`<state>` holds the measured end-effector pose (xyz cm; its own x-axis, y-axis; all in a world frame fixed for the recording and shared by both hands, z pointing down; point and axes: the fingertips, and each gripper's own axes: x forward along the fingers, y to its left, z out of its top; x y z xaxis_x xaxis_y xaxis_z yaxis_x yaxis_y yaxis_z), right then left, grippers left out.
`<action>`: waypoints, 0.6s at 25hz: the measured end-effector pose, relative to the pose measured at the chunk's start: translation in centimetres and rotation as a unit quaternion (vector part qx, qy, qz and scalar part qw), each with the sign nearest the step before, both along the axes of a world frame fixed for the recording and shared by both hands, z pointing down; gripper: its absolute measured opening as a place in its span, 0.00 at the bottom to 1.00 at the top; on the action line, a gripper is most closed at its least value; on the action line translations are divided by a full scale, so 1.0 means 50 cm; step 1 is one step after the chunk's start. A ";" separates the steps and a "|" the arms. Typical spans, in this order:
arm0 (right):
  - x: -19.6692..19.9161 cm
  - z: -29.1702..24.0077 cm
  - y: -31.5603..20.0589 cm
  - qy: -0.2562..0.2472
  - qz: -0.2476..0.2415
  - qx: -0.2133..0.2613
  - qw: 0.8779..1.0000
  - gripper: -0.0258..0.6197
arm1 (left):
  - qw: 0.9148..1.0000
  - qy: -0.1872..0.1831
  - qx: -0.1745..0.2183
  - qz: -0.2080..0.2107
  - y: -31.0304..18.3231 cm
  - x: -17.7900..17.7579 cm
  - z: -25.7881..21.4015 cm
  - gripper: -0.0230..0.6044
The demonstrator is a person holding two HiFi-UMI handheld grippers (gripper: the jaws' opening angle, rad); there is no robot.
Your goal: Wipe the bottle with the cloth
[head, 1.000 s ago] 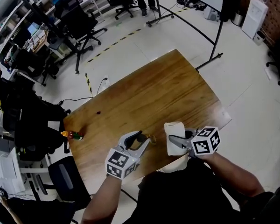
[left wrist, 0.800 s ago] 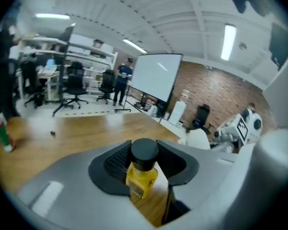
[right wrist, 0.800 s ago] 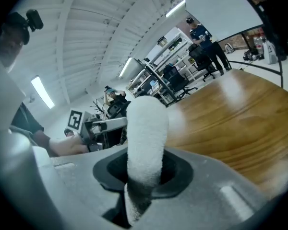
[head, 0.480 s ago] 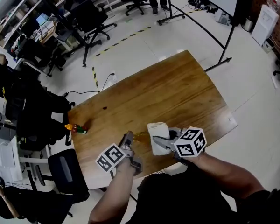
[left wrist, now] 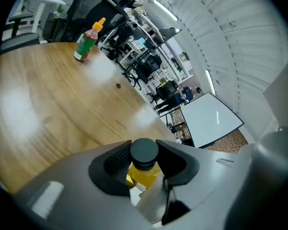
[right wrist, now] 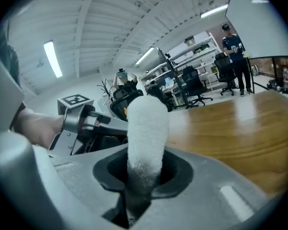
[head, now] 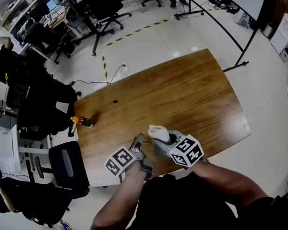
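Observation:
My left gripper [left wrist: 144,159] is shut on a small bottle [left wrist: 143,171] of yellow liquid, its pads pressing just under the black cap [left wrist: 144,151]. In the head view this gripper [head: 138,141] hangs over the near edge of the wooden table [head: 182,95]. My right gripper [head: 158,138] sits close beside it on the right, shut on a rolled white cloth [head: 157,131]. In the right gripper view the cloth [right wrist: 145,128] stands up from between the jaws of the right gripper [right wrist: 145,169], with the left gripper's fingers [right wrist: 89,123] just behind it. The bottle is hidden in the head view.
A sauce bottle [head: 81,122] with an orange cap stands near the table's left edge, also seen far off as the sauce bottle [left wrist: 88,40] in the left gripper view. Office chairs [head: 67,164] and bags crowd the floor to the left. A whiteboard stand [head: 240,47] is beyond the far right corner.
The right gripper has carried the cloth leftward until it sits right beside the left gripper. The left gripper has turned and drawn slightly toward me with the bottle.

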<state>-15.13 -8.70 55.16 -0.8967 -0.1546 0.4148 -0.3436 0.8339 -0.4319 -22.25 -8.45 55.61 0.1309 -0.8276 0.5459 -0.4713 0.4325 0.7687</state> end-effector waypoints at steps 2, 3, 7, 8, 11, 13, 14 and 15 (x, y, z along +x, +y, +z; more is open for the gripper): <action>0.020 0.025 -0.013 0.016 0.009 -0.007 1.000 0.15 | 1.000 0.001 -0.001 -0.003 0.002 -0.007 0.005 0.32; 0.032 0.038 -0.020 0.023 0.014 -0.011 1.000 0.15 | 1.000 0.002 -0.002 -0.006 0.002 -0.010 0.006 0.32; 0.075 0.074 -0.040 0.041 0.030 -0.020 0.999 0.15 | 1.000 0.005 -0.004 -0.016 -0.001 -0.017 0.010 0.32; 0.083 0.080 -0.042 0.045 0.033 -0.019 0.998 0.15 | 1.000 0.006 -0.004 -0.018 0.000 -0.019 0.010 0.32; 0.104 0.095 -0.050 0.055 0.043 -0.018 0.997 0.15 | 1.000 0.005 -0.004 -0.022 0.001 -0.023 0.010 0.32; 0.122 0.106 -0.056 0.062 0.050 -0.020 0.997 0.15 | 1.000 0.003 -0.004 -0.023 0.000 -0.021 0.009 0.32; 0.132 0.112 -0.059 0.066 0.053 -0.020 0.996 0.15 | 1.000 0.002 -0.003 -0.023 0.000 -0.020 0.009 0.32; 0.141 0.119 -0.063 0.070 0.057 -0.021 0.996 0.15 | 1.000 0.001 -0.002 -0.023 0.000 -0.019 0.008 0.32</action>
